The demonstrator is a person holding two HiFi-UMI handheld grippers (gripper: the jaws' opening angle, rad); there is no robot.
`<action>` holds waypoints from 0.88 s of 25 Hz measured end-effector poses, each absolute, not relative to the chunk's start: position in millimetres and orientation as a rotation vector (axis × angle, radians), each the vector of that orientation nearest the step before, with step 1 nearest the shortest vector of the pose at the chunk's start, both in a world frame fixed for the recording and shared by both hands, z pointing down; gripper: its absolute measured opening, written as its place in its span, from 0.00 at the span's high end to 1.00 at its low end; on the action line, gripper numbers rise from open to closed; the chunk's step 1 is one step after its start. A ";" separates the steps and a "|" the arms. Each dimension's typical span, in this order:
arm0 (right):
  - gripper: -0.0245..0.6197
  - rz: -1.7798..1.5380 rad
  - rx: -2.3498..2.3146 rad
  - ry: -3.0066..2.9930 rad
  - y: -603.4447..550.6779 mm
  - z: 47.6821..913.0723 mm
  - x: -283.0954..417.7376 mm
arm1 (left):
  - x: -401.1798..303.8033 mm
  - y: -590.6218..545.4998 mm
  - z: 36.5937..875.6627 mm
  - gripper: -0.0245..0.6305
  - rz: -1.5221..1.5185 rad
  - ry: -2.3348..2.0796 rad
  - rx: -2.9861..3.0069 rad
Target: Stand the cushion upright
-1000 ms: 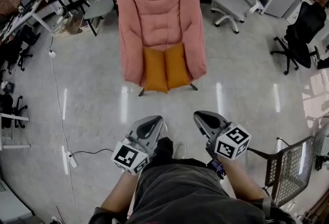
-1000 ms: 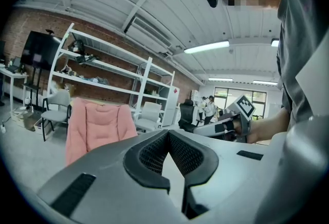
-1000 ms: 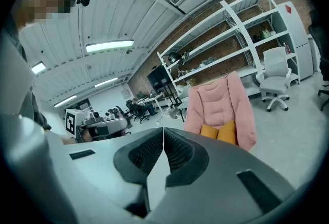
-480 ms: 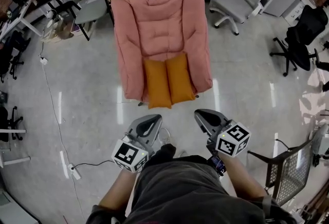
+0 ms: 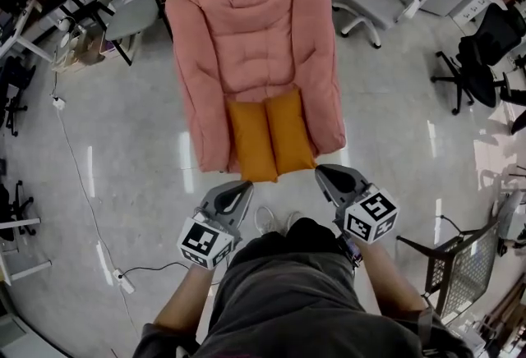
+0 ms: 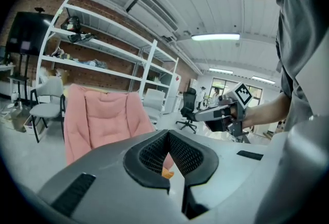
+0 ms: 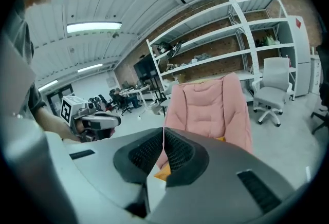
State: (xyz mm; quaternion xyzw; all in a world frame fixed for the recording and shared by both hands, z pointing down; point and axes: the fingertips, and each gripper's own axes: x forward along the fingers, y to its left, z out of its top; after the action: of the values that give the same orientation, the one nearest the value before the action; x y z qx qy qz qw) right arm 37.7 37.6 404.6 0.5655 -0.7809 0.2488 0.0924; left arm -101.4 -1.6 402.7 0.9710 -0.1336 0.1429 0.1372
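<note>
Here, the left gripper (image 5: 239, 189) and right gripper (image 5: 328, 176), both closed and empty, pointed at the orange cushion (image 5: 269, 137) lying on the armchair (image 5: 246, 36), seemingly readying a lift.

No words, brands or numbers can be read in any view. Only black-and-white square marker patterns (image 5: 203, 244) are seen, lower in the head view, on the left gripper (image 5: 244, 185) and the right gripper (image 5: 321, 172) — coded squares, not legible text.

Grey left claw (image 5: 244, 184) and right claw (image 5: 320, 171) each bear a black-and-white marker cube (image 5: 203, 243); the shirt (image 5: 288, 299) is grey.
</note>
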 end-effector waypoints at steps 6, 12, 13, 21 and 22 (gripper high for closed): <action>0.93 0.658 1.484 -2.208 10.2 490.8 58.6 | -92.8 -33.6 475.5 0.95 0.568 -0.396 2.741; 0.70 0.736 1.270 -2.130 -13.0 613.8 82.1 | -89.9 -67.7 596.0 0.93 0.774 -0.421 2.648; 0.70 0.745 1.237 -2.108 -12.7 636.1 86.9 | -91.0 -67.9 620.2 0.88 0.819 -0.417 2.624; 0.60 0.866 1.014 -1.900 22.6 800.6 108.1 | -124.7 -29.6 793.6 0.53 1.214 -0.298 2.428; 0.59 0.869 0.988 -1.881 26.3 816.4 108.3 | -128.8 -25.8 811.4 0.53 1.254 -0.284 2.405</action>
State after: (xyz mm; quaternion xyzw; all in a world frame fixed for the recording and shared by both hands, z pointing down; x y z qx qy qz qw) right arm 108.3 26.3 816.4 0.3924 -0.7473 0.3450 0.4105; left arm -128.8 -25.8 811.4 0.8630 -0.1018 0.4500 0.2059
